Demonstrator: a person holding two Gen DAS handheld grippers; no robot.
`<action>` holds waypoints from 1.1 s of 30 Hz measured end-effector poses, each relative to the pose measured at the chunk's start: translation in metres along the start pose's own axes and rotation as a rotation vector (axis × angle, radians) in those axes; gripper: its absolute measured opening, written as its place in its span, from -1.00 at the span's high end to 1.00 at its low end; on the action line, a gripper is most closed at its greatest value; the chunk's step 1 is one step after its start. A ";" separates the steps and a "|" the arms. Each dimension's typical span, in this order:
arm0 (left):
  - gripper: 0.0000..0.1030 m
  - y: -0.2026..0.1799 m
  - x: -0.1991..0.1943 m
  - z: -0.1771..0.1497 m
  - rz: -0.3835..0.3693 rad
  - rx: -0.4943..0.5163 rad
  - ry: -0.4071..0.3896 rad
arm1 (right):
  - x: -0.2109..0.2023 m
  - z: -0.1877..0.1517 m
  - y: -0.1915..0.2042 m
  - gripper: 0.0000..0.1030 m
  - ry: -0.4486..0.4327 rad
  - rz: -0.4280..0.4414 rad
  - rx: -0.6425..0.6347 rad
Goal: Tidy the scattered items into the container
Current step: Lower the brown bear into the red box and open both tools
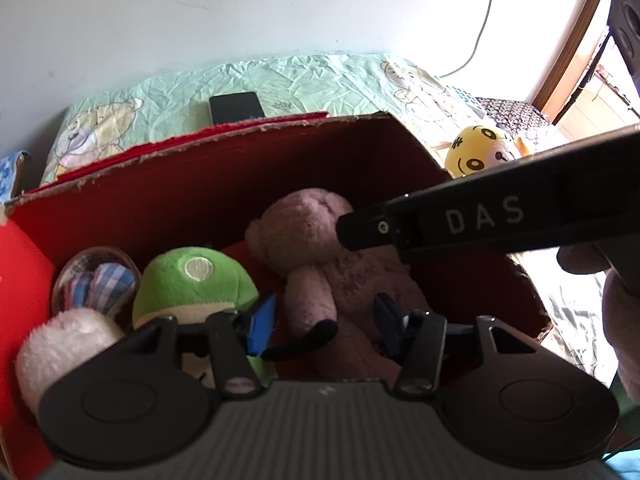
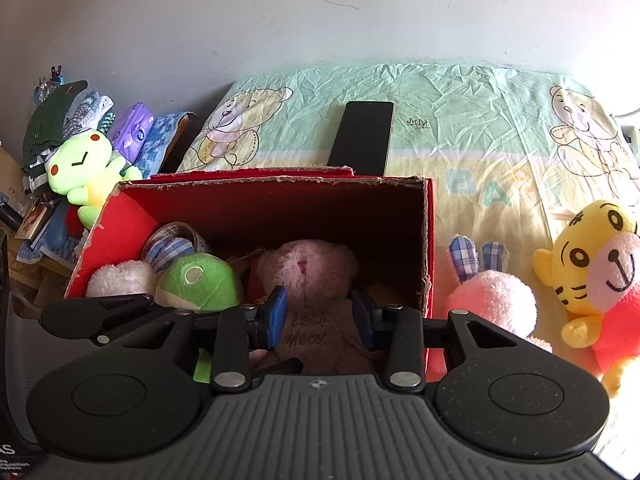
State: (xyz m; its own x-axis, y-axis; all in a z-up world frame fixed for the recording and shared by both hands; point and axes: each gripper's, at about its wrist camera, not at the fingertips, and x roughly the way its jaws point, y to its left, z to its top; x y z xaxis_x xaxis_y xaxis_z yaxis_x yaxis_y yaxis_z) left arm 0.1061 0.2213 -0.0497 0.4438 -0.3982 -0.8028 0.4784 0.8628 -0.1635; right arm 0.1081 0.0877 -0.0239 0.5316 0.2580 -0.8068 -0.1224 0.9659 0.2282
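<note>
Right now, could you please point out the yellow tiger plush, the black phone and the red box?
yellow tiger plush (image 2: 592, 258): right wrist view, on its face.
black phone (image 2: 362, 138): right wrist view, middle of its screen.
red box (image 2: 429, 248): right wrist view, on its right wall.

Your left tool (image 1: 325, 322) is black with blue pads and a ribbed grey body. Your right tool (image 2: 320, 314) matches it and carries white "DAS" lettering.

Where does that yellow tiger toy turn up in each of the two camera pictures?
Left wrist view: the yellow tiger toy peeks out at upper right, beyond the box's far right corner, partly hidden by the right gripper's black finger.
Right wrist view: yellow tiger toy at far right, on the bedsheet.
Shared landmark: the red box.
</note>
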 end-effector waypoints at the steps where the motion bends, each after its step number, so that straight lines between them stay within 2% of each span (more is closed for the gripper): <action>1: -0.07 -0.001 0.000 0.001 0.008 -0.005 0.009 | -0.001 0.000 -0.001 0.23 -0.002 0.000 0.002; 21: -0.10 -0.022 -0.021 0.002 0.163 -0.043 0.026 | -0.020 -0.023 -0.007 0.22 -0.027 -0.032 0.041; 33: -0.10 -0.026 -0.030 -0.005 0.218 -0.057 0.025 | -0.024 -0.035 -0.008 0.22 -0.026 -0.025 0.071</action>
State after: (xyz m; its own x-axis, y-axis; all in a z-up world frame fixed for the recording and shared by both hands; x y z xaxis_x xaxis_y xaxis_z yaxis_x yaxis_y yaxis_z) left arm 0.0770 0.2122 -0.0243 0.5125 -0.1934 -0.8366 0.3291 0.9441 -0.0166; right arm 0.0672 0.0742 -0.0253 0.5558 0.2325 -0.7982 -0.0496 0.9677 0.2473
